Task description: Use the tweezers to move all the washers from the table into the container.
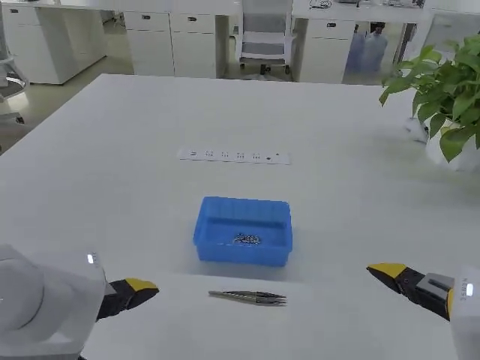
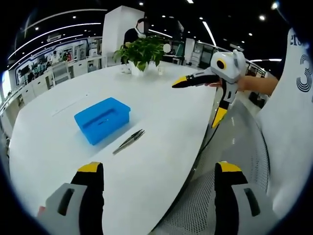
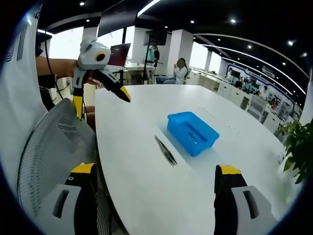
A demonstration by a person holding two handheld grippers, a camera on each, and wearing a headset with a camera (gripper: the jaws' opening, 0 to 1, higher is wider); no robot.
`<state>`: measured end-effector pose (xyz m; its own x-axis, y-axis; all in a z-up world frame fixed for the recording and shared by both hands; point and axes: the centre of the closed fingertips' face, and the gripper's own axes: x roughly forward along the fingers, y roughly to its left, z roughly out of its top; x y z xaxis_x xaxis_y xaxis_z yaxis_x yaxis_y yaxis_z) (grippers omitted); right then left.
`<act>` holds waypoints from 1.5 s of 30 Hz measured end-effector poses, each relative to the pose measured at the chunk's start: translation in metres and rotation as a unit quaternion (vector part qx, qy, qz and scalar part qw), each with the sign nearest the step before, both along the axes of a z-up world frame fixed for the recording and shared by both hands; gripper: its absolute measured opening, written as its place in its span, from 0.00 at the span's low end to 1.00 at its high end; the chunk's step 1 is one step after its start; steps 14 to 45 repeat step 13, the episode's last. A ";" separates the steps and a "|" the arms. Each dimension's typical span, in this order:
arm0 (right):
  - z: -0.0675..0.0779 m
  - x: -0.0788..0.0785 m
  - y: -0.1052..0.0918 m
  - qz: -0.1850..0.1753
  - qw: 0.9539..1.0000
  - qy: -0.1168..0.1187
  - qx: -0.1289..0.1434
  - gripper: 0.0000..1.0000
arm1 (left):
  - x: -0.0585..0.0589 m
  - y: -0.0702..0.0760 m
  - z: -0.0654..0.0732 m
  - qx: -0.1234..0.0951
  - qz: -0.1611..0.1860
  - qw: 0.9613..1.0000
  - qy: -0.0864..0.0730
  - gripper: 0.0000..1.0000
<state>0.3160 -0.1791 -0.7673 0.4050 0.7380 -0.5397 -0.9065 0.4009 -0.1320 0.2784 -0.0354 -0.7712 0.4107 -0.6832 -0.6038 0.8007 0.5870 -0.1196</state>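
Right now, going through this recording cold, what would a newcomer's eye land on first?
The bright blue plastic container at the middle of the white table, with a small cluster of metal washers inside it. Just in front lie slim metal tweezers, with the left gripper and right gripper open on either side. A leafy green plant stands at the far right.

Wide white table (image 1: pixel 150 120), white cabinets (image 1: pixel 172 37) behind, potted plant (image 1: pixel 446 97) at rt, ceiling strip lights (image 2: pixel 209 33), mesh chair (image 3: pixel 54 142)
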 end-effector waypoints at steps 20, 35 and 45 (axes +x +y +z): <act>-0.008 -0.004 -0.004 0.005 1.000 0.013 -0.017 0.99 | -0.009 0.015 -0.007 0.014 0.010 1.000 0.015 1.00; -0.008 -0.004 -0.004 0.005 1.000 0.013 -0.017 0.99 | -0.009 0.015 -0.007 0.014 0.010 1.000 0.015 1.00; -0.008 -0.004 -0.004 0.005 1.000 0.013 -0.017 0.99 | -0.009 0.015 -0.007 0.014 0.010 1.000 0.015 1.00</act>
